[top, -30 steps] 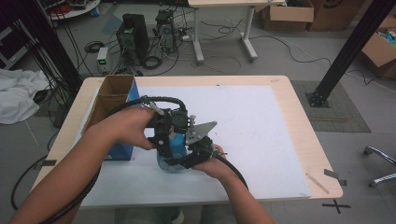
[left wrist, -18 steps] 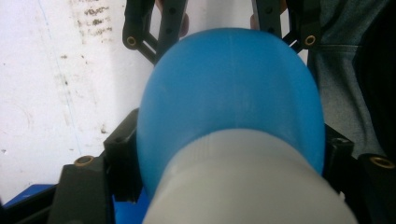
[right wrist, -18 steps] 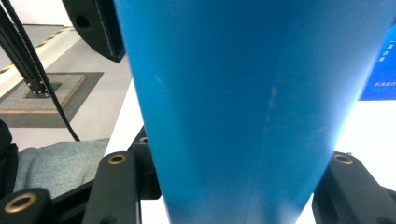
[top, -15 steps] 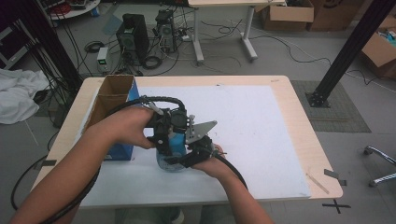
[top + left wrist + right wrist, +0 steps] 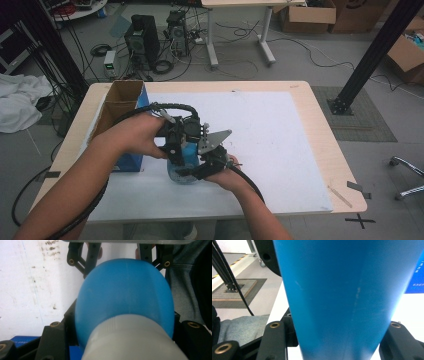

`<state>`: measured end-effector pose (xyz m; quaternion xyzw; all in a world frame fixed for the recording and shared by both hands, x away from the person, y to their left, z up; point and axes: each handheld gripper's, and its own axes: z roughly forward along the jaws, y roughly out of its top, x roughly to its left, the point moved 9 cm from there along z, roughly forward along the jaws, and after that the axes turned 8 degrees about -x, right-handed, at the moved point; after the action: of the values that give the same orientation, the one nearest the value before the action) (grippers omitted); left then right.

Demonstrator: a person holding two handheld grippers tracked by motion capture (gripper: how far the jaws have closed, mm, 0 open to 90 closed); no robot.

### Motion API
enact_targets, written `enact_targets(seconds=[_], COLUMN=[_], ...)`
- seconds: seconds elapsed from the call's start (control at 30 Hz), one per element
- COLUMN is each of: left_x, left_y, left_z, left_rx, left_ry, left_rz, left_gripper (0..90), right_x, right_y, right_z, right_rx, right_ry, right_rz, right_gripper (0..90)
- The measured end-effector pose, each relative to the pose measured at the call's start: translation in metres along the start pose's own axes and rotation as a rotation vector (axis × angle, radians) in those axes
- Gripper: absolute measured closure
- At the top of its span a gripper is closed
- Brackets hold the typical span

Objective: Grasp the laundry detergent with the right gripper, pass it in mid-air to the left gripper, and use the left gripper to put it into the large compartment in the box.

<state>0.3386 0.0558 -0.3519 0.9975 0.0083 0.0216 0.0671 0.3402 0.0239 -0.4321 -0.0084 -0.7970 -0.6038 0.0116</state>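
While cables and computer towers (image 5: 141, 39) are lying on the grey floor behind, both grippers (image 5: 192, 150) are clamping a blue plastic bottle (image 5: 184, 159) over the white-covered wooden table (image 5: 280, 135), beside an open cardboard box (image 5: 121, 102).

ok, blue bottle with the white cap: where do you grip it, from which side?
Judging by the shape, two holds. The blue bottle has a straight body, which the right gripper clamps side-on from the person's side. The white cap is ribbed and narrower, so the left gripper takes it end-on along the bottle's axis, jaws either side, probably suited to twisting.

Both tools (image 5: 192, 150) apparently on blue bottle (image 5: 186, 156)
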Motion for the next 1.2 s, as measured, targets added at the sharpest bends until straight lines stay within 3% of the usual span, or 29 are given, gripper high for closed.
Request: enact_targets(seconds=[0.3,0.43,0.77,0.97,1.1,1.2], left_x=[-0.001,-0.001,0.0,0.002,0.006,0.009], left_y=[0.004,0.006,0.005,0.002,-0.001,-0.004], left_z=[-0.01,-0.011,-0.01,-0.015,-0.02,-0.025], left_rx=[-0.016,-0.01,0.012,0.006,0.002,0.006], left_ry=[0.012,0.017,0.01,-0.005,-0.003,0.004], left_rz=[-0.001,0.007,-0.008,-0.042,-0.067,-0.094], left_gripper=[39.3,39.3,39.2,39.1,39.1,39.1], right_x=[0.0,0.0,-0.001,-0.001,-0.001,-0.002], right_y=[0.007,0.008,0.006,0.012,0.016,0.019], right_z=[-0.007,-0.009,-0.015,-0.023,-0.031,-0.039], right_rx=[-0.062,-0.063,-0.057,-0.057,-0.022,0.004], right_ry=[-0.001,-0.01,-0.034,-0.042,-0.045,-0.055], right_rz=[-0.01,-0.013,0.003,0.002,0.0,-0.01], right_gripper=[42.9,41.9,28.1,25.0,16.5,15.3])
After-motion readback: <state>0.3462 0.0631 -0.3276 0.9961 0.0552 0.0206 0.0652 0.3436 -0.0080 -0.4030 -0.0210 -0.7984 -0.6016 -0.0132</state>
